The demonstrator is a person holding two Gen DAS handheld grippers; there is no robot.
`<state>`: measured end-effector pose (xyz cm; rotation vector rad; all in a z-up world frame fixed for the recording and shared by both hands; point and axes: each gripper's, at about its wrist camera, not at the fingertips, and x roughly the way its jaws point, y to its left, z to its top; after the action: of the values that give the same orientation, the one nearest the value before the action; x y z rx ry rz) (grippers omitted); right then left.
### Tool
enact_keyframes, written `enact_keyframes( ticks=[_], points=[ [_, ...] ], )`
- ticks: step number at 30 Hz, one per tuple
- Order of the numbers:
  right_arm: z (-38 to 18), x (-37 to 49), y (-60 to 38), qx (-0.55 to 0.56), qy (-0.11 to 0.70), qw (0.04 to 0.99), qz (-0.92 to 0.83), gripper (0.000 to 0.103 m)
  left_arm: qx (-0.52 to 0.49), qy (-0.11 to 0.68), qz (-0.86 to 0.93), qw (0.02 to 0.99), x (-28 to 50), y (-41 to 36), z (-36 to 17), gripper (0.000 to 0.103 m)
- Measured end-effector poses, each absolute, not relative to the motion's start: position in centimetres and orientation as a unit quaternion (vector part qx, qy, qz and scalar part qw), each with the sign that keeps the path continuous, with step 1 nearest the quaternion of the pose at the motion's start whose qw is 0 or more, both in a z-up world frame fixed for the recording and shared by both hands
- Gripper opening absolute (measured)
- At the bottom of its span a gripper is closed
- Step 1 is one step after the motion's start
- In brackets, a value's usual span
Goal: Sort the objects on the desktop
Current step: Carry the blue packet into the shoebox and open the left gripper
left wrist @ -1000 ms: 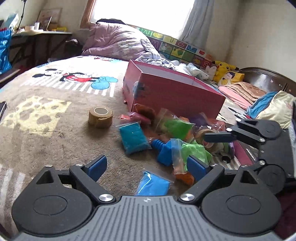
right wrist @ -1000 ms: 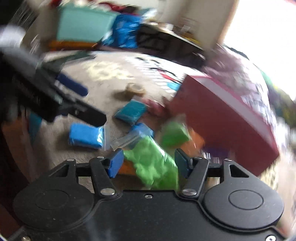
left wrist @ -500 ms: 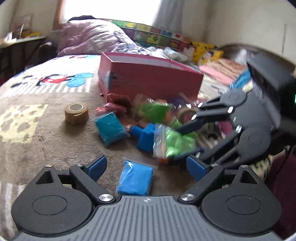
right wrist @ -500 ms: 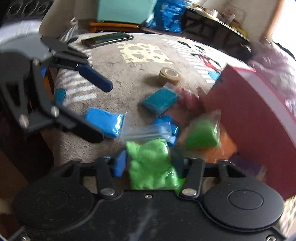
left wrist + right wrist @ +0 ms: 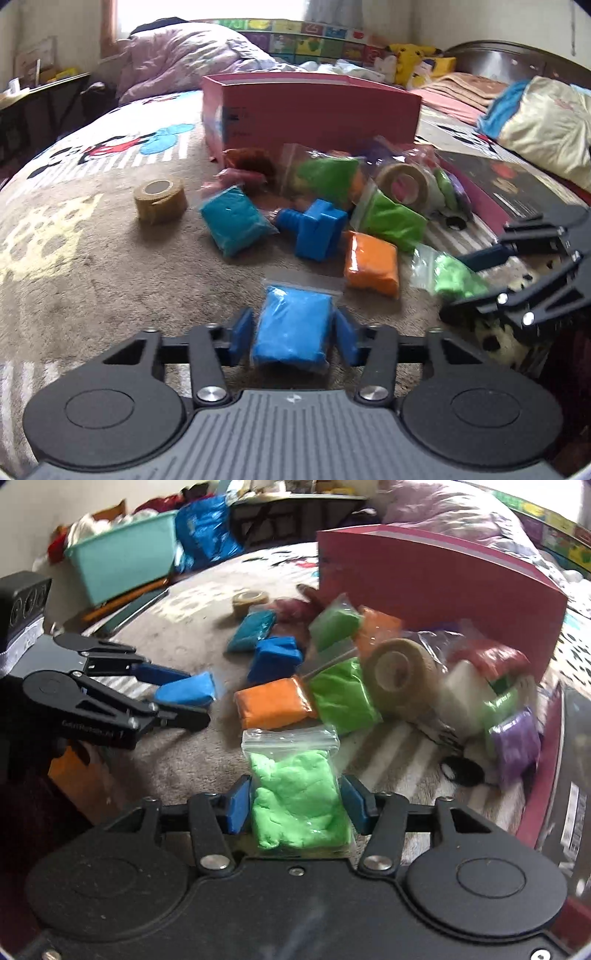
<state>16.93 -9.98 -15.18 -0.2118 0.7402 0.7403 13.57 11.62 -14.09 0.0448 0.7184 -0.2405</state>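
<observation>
My left gripper (image 5: pixel 293 334) is shut on a bagged blue clay block (image 5: pixel 291 328) low over the brown blanket; it also shows in the right wrist view (image 5: pixel 186 690). My right gripper (image 5: pixel 297 805) is shut on a bag of light green clay (image 5: pixel 297 797), which the left wrist view shows at the right (image 5: pixel 456 277). A pile lies in front of the pink box (image 5: pixel 314 107): a teal bag (image 5: pixel 232 221), a blue toy bolt (image 5: pixel 314 229), an orange bag (image 5: pixel 371 264), green bags (image 5: pixel 391 221) and a tape roll (image 5: pixel 406 182).
A second tan tape roll (image 5: pixel 160 197) stands apart at the left. A dark flat box lid (image 5: pixel 517 192) lies right of the pile. A teal bin (image 5: pixel 122 565) and a blue bag (image 5: pixel 203 531) stand beyond the bed. Pillows and plush toys lie behind.
My left gripper has moved forward and closed on the blue clay bag. My right gripper has pulled the light green bag back out of the pile toward the right.
</observation>
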Motion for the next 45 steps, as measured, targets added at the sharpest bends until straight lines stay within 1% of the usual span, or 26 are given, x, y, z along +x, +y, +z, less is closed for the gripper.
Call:
enact_keyframes(
  ticks=[2,6,8,12,14,19,24,31,36,41,45],
  points=[
    [-15.7,16.3,-9.7,-0.108,0.340,0.868,0.345,0.056,0.023,0.353,-0.114,0.928,13.7,11.6,-14.0,0.039],
    [-15.8,15.6,-10.0,-0.112,0.316,0.878,0.341,0.056,0.032,0.355,-0.109,0.928,13.9,11.1,-13.9,0.037],
    [-15.7,15.7,-10.3,-0.106,0.312,0.880,0.341,0.049,0.031,0.350,-0.105,0.930,14.0,11.0,-13.6,0.037],
    [-14.9,15.5,-10.7,-0.099,0.296,0.889,0.336,0.047,0.021,0.338,-0.103,0.935,14.3,10.6,-12.9,0.036],
    [-14.4,15.3,-11.3,-0.092,0.285,0.898,0.321,0.047,0.019,0.330,-0.104,0.938,14.6,10.1,-12.5,0.036],
    [-15.9,16.0,-12.4,-0.095,0.306,0.900,0.296,0.047,0.009,0.301,-0.106,0.948,15.3,8.5,-11.2,0.036],
    [-16.4,16.0,-12.1,-0.107,0.295,0.901,0.300,0.051,-0.029,0.274,-0.105,0.956,16.4,7.0,-9.9,0.036],
    [-16.4,16.2,-12.7,-0.089,0.294,0.899,0.312,0.052,-0.079,0.240,-0.091,0.963,18.5,5.6,-7.4,0.036],
    [-16.2,17.2,-13.1,-0.055,0.307,0.893,0.324,0.049,-0.092,0.227,-0.075,0.967,20.9,5.0,-5.3,0.036],
    [-16.2,17.9,-13.2,-0.030,0.311,0.892,0.326,0.048,-0.077,0.211,-0.057,0.973,24.8,4.9,-2.1,0.036],
    [-16.3,18.4,-13.2,-0.013,0.311,0.893,0.326,0.048,-0.060,0.231,-0.043,0.970,29.7,5.1,-0.5,0.036]
  ],
)
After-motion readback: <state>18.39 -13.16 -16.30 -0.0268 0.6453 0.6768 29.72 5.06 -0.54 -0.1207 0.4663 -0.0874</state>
